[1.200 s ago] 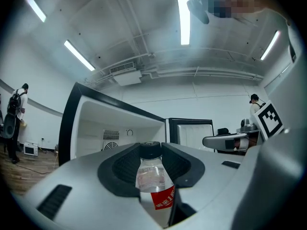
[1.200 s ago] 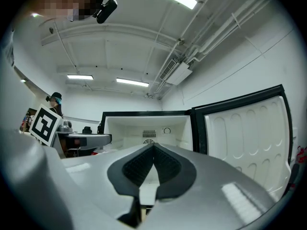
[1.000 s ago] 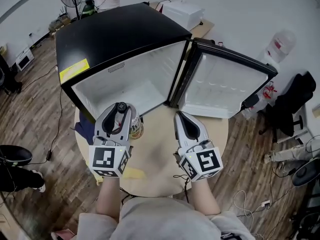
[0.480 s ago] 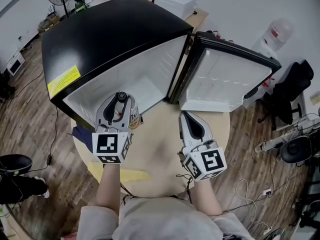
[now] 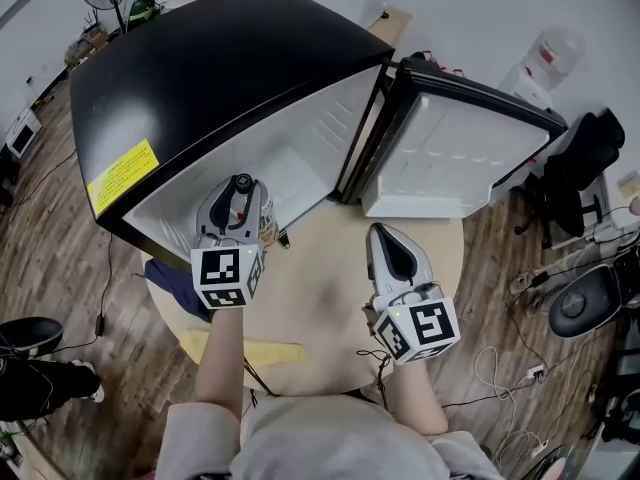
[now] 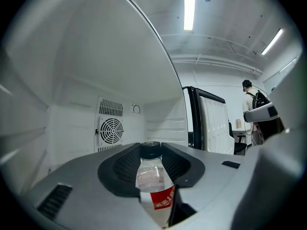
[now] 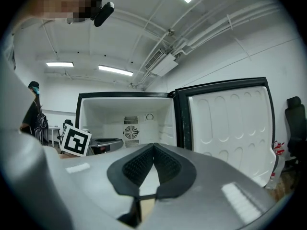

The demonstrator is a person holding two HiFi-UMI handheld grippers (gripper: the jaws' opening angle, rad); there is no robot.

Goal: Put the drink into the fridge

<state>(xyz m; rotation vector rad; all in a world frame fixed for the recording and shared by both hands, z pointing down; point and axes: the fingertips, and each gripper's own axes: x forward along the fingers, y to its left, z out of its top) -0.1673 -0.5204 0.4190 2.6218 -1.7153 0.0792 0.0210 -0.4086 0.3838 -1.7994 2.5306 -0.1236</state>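
The left gripper [image 5: 240,200] is clamped on a clear drink bottle [image 6: 154,188] with a black cap and red label, held upright at the mouth of the open black mini fridge [image 5: 190,78]. The right gripper [image 5: 386,236], jaws together and empty, hovers above the round wooden table [image 5: 310,313], near the swung-open fridge door [image 5: 450,158].

The fridge [image 5: 220,68] is glossy black outside and white inside, with a yellow sticker [image 5: 123,176] on its top. In front of the fridge, the clear drink bottle [image 6: 154,186] has a black cap and a red label. The grey left gripper [image 5: 240,190] and right gripper [image 5: 384,234] carry black-and-white marker cubes. The desk [image 5: 320,298] is tan.
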